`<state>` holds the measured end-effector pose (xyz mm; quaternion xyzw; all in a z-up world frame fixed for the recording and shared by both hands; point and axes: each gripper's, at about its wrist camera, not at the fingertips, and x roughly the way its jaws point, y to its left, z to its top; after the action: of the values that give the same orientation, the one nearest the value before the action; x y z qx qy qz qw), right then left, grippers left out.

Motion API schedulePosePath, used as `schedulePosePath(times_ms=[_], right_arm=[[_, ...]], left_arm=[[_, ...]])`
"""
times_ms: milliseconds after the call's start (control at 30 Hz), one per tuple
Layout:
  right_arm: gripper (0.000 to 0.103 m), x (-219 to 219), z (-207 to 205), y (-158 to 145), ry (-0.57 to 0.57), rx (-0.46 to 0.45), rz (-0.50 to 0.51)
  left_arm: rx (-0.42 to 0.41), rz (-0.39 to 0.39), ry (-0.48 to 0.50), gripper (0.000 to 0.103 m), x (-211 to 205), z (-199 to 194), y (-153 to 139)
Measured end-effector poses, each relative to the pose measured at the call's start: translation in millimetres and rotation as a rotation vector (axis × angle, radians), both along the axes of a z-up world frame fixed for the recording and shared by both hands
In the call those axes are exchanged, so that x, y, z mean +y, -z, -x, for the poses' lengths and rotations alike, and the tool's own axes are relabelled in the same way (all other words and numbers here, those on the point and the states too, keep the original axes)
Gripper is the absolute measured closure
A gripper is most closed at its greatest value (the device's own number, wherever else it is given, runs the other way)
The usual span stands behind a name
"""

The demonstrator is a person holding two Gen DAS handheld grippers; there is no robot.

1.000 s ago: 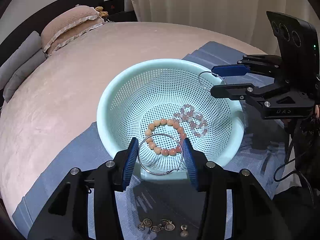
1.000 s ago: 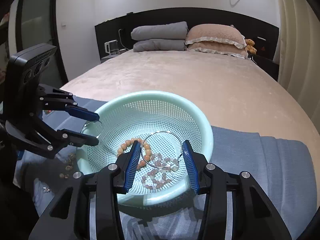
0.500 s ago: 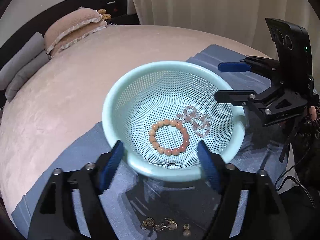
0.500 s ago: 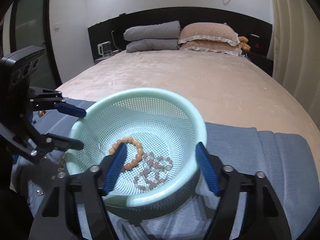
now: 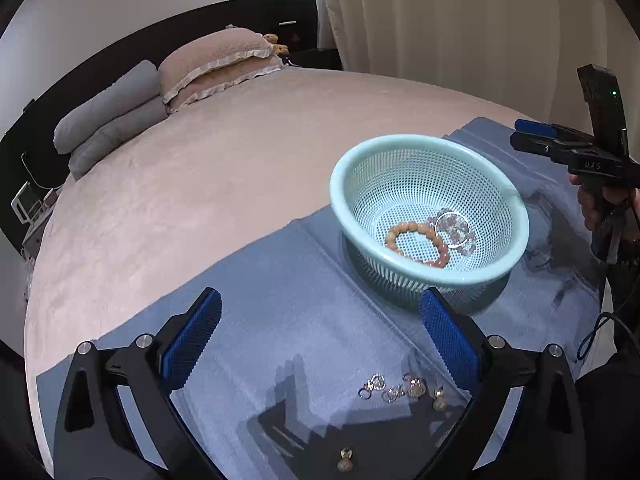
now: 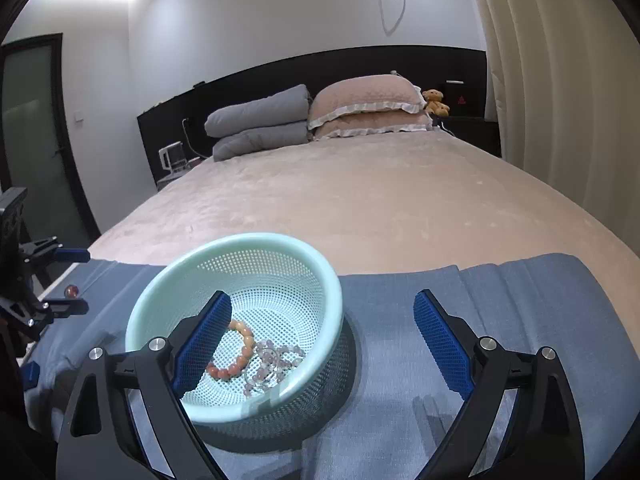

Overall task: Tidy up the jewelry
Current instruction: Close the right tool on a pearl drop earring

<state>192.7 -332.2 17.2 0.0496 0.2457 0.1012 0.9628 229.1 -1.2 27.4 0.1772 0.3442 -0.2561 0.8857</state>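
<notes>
On my far left the grey pillows (image 5: pixel 108 120) are stacked at the head of the bed (image 5: pixel 240 168), with the pink frilled pillows (image 5: pixel 218 66) beside them and a small teddy bear (image 6: pixel 436 102) tucked against the dark headboard. The beige bedspread runs down to a blue-grey cloth (image 5: pixel 280 304) spread across the foot of the bed.

My left gripper (image 5: pixel 320 336) hangs over that cloth with its fingers (image 5: pixel 192 338) spread wide, nothing between the blue pads. Below and between them a scatter of small earrings and charms (image 5: pixel 400 390) lies on the cloth, with two more small round pieces (image 5: pixel 345 459) nearer the bottom edge.

To the right of that sits the mint-green perforated basket (image 5: pixel 348 216), resting on the cloth. Inside it the orange bead bracelet (image 5: pixel 416 242) lies on the bottom, and touching its right side is a pale pink bead strand (image 6: pixel 272 364) heaped loosely, with a thin silver hoop (image 5: pixel 452 226) lying on top of those pale beads.

My right gripper (image 6: pixel 322 340) is over the near edge of the basket, fingers (image 6: pixel 440 344) also opened wide and empty; its left pad hangs above the basket's interior, its right pad over bare cloth. From the left wrist view this gripper shows at the far right, beyond the basket rim. Cream curtains (image 5: pixel 460 24) hang behind it.
</notes>
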Motion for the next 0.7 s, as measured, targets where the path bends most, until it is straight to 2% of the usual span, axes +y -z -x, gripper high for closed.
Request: schedulePosePath(times_ms=[200, 433, 533, 633, 700], right_arm=[[0.015, 9.9, 11.7, -15.4, -0.027, -0.037, 0.008], [0.015, 38.6, 32.1, -31.2, -0.161, -0.099, 0.009], [0.015, 57.9, 40.8, -28.8, -0.257, -0.097, 0.004], [0.017, 88.7, 52.8, -18.4, -0.378, -0.105, 0.065], [0.029, 111.6, 59.3, -8.8, -0.483, -0.090, 0.113]], left_arm=[[0.020, -0.017, -0.022, 0.006, 19.1, 9.4, 3.6], [0.035, -0.034, -0.044, 0.006, 38.6, 34.2, 6.5], [0.036, -0.046, -0.029, 0.006, 47.0, 44.9, 8.1], [0.040, -0.061, -0.018, 0.006, 52.4, 55.1, 14.0], [0.050, -0.068, -0.011, 0.006, 55.8, 63.4, 22.0]])
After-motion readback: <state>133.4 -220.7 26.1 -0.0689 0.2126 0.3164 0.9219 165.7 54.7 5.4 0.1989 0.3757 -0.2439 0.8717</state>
